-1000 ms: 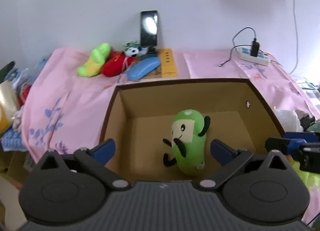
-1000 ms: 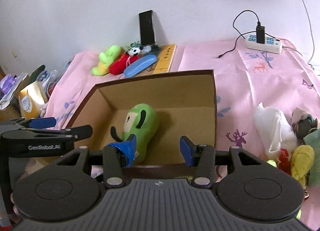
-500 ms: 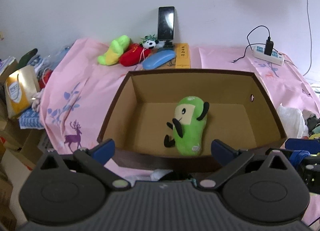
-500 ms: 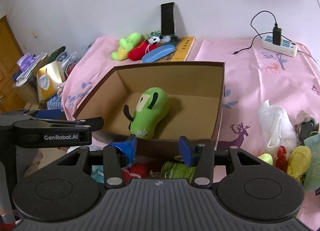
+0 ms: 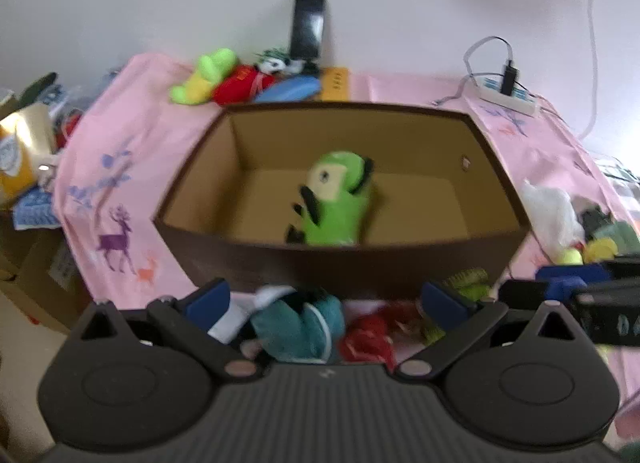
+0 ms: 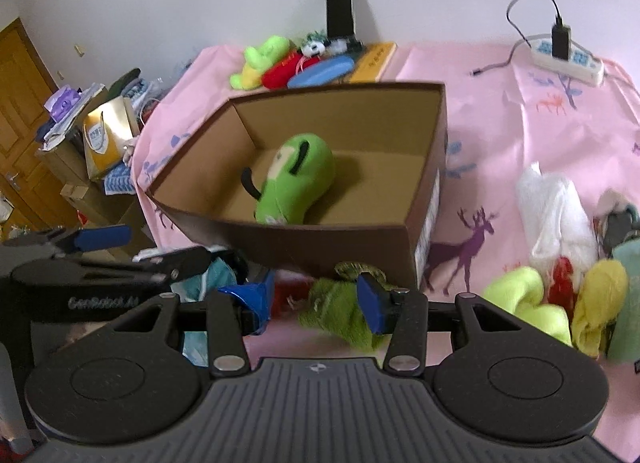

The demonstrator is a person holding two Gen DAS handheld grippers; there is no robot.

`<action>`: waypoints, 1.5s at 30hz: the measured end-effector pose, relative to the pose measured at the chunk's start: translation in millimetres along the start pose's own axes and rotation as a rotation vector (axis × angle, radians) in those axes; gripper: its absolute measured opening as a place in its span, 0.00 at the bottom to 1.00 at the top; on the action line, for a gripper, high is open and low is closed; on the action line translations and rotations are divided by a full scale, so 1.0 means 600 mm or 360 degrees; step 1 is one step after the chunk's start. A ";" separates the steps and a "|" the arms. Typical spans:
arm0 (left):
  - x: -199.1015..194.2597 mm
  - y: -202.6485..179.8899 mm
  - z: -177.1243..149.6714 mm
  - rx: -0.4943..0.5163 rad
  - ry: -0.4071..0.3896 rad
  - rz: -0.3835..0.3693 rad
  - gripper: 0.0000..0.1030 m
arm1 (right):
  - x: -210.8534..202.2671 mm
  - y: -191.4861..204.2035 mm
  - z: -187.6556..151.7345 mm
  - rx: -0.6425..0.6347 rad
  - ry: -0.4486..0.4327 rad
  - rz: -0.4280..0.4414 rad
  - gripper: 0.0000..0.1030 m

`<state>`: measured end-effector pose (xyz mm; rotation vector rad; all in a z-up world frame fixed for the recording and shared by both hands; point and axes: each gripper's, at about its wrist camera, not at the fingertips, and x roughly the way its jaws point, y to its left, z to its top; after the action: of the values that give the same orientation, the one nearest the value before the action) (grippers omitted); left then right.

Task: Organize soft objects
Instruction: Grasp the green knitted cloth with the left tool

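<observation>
A green plush toy (image 5: pixel 336 199) lies in the brown cardboard box (image 5: pixel 336 263) on the pink cloth; it also shows in the right wrist view (image 6: pixel 296 183), in the box (image 6: pixel 424 223). My left gripper (image 5: pixel 324 299) is open and empty, above a teal soft toy (image 5: pixel 304 327) and a red one (image 5: pixel 368 343) in front of the box. My right gripper (image 6: pixel 316 299) is open and empty, over a dark green soft toy (image 6: pixel 340 311). The left gripper (image 6: pixel 100 255) shows at the left of the right wrist view.
Yellow-green, red and blue plush toys (image 5: pixel 240 83) and a phone (image 5: pixel 308 27) stand by the wall. A power strip (image 6: pixel 568 59) lies at the back right. A white cloth (image 6: pixel 552 215) and yellow soft items (image 6: pixel 560 311) lie right of the box. Clutter and a paper bag (image 6: pixel 104 135) are on the left.
Both grippers have pulled back from over the box toward me. The soft toys in front of the box have come into view. The green plush stays in the box.
</observation>
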<state>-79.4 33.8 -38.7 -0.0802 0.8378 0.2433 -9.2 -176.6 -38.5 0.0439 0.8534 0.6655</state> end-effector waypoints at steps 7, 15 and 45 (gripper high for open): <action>0.003 -0.032 -0.048 0.0163 -0.0045 -0.0251 0.98 | 0.024 -0.034 -0.018 0.0136 0.0115 0.0010 0.28; 0.037 -0.098 -0.073 0.0403 0.0009 -0.0471 0.84 | 0.040 -0.063 -0.019 0.0293 0.0178 -0.0001 0.28; 0.144 -0.159 -0.090 0.0640 0.0139 -0.0537 0.43 | 0.128 -0.085 -0.003 0.0240 0.0363 0.0060 0.21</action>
<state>-39.4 -52.1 -141.3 0.1450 0.9312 -0.2490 52.5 -175.0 -107.0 0.1218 1.1241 0.6485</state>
